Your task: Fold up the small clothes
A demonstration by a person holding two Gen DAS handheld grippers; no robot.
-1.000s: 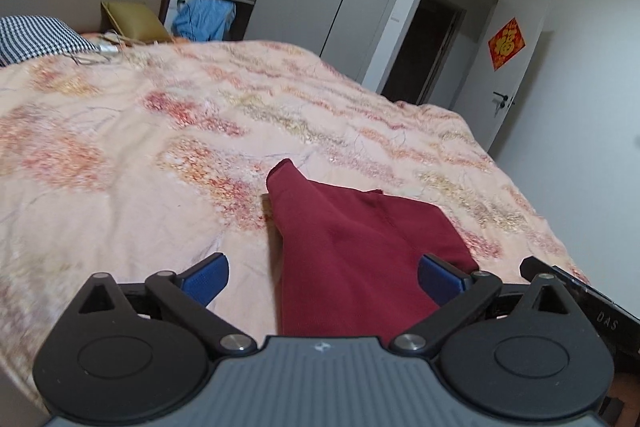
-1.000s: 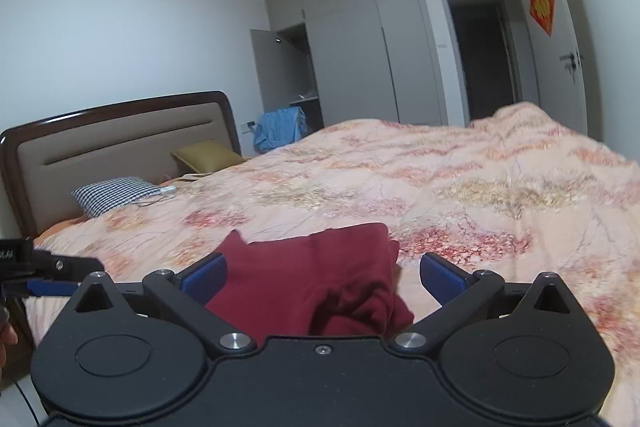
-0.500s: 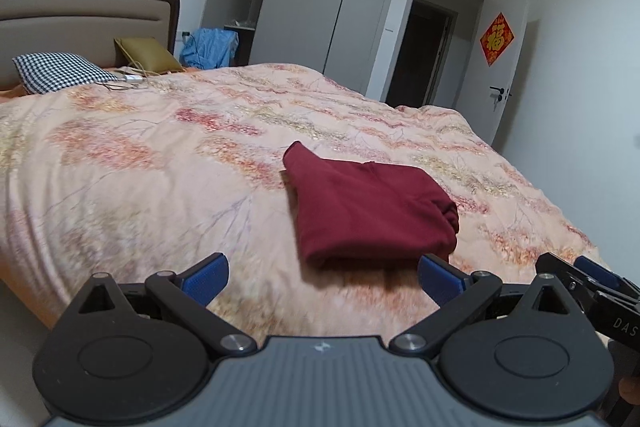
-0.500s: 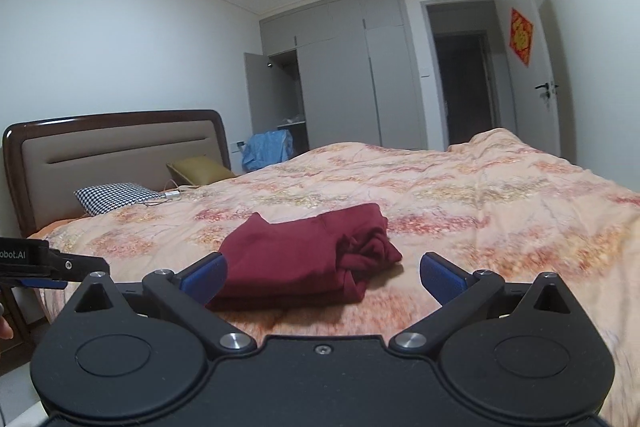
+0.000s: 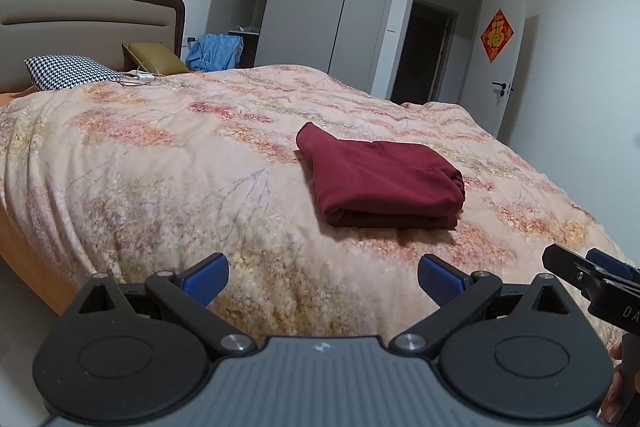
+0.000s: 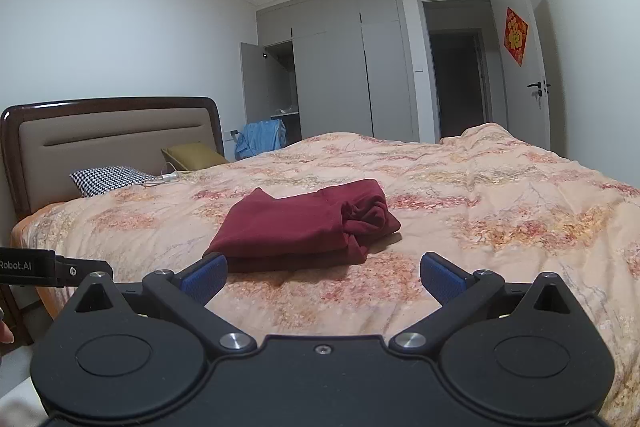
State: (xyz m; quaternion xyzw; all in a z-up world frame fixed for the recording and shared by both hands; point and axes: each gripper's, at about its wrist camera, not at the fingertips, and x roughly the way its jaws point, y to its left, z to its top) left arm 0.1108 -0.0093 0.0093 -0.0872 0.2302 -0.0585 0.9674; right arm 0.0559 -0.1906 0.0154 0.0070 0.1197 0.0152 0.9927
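Folded garment [image 5: 380,179], dark red, lying flat on the bed [image 5: 168,163] toward its foot-side middle; stacked in layers, with a smooth fold edge facing the left wrist view and a bunched, rolled end [image 6: 370,213] showing in the right wrist view. One corner [image 5: 308,131] of the cloth sticks out toward the headboard side. Bed covered by a peach quilt with red and yellow floral patches. Left hand-held gripper [image 5: 320,277]: fingers spread wide apart, blue pads [image 5: 204,277] bare, nothing between them, held off the bed's near edge and well short of the garment. Right hand-held gripper [image 6: 322,275]: fingers likewise wide apart, blue pads [image 6: 442,277] bare, holding nothing, near the garment's front edge but not touching it. Each unit shows in the other's view: the right one at the right margin [image 5: 596,279] of the left wrist view, the left one at the left margin [image 6: 44,267] of the right wrist view. Headboard [image 6: 112,135], padded beige with a dark wooden frame. Houndstooth pillow [image 6: 112,179] and olive cushion [image 6: 192,153] at the head of the bed, with a white charger and cable [image 6: 170,177] between them. Blue cloth [image 6: 260,137] heaped beyond the bed's far corner. Grey wardrobe [image 6: 344,67], one door open at its left. Dark doorway [image 6: 456,83] beside it. White door [image 5: 504,67] carrying a red diamond decoration [image 5: 497,35].
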